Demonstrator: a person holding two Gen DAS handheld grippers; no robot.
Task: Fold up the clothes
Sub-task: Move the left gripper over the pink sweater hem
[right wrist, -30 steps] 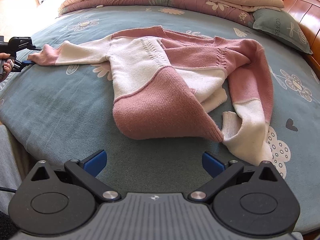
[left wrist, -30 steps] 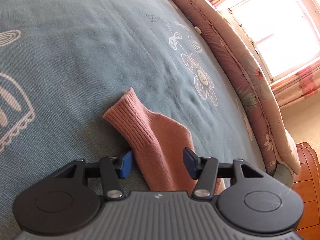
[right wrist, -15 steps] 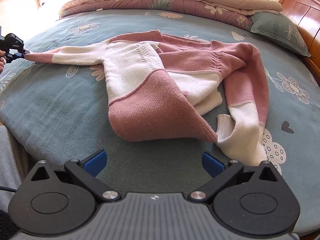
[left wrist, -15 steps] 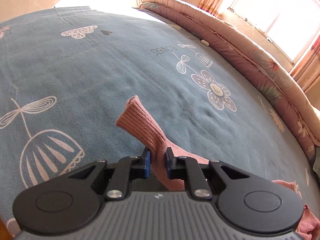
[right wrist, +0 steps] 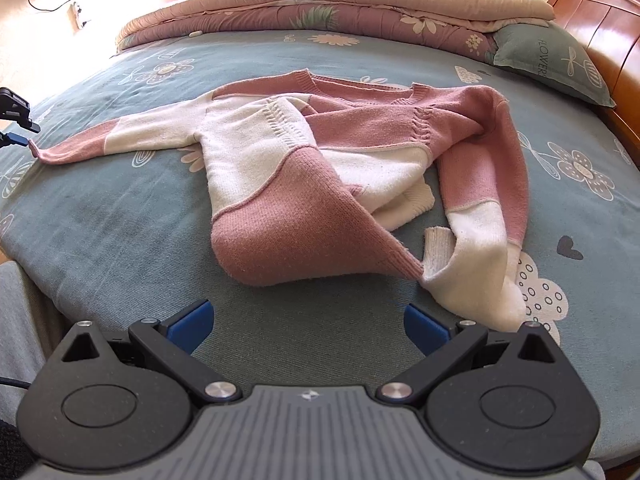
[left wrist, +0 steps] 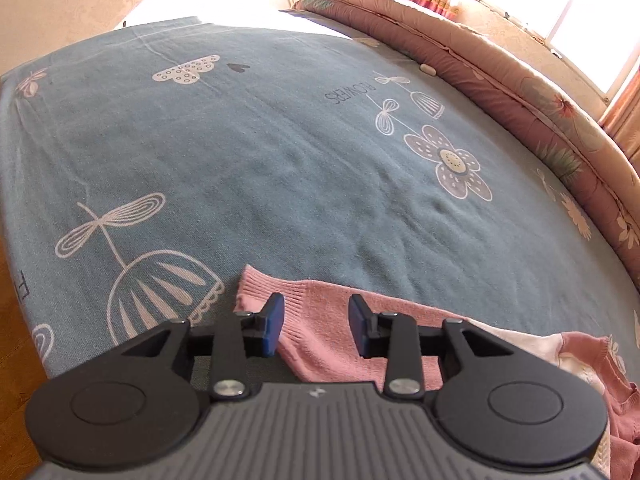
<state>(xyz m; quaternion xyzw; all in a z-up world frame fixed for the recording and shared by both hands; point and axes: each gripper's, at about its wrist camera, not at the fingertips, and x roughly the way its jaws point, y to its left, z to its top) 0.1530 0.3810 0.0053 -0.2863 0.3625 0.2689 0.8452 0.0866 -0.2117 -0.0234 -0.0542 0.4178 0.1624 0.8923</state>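
A pink and cream knitted sweater lies crumpled on the blue-grey bed sheet, its hem folded up and one sleeve bunched at the right. Its other sleeve is stretched out flat to the left. In the left wrist view, that sleeve's pink cuff lies on the sheet under my left gripper. Those jaws are opening and the pads stand clear of the knit. From the right wrist, the left gripper sits just beyond the cuff tip. My right gripper hovers wide open and empty before the hem.
A folded floral quilt runs along the far side of the bed. A blue-grey pillow leans against the wooden headboard at the right. The bed's edge and wooden floor are close at the left.
The left gripper shut on the pink cuff, drew the sleeve out straight to the left, then let go and rose. The cuff now lies flat. The right gripper stayed put.
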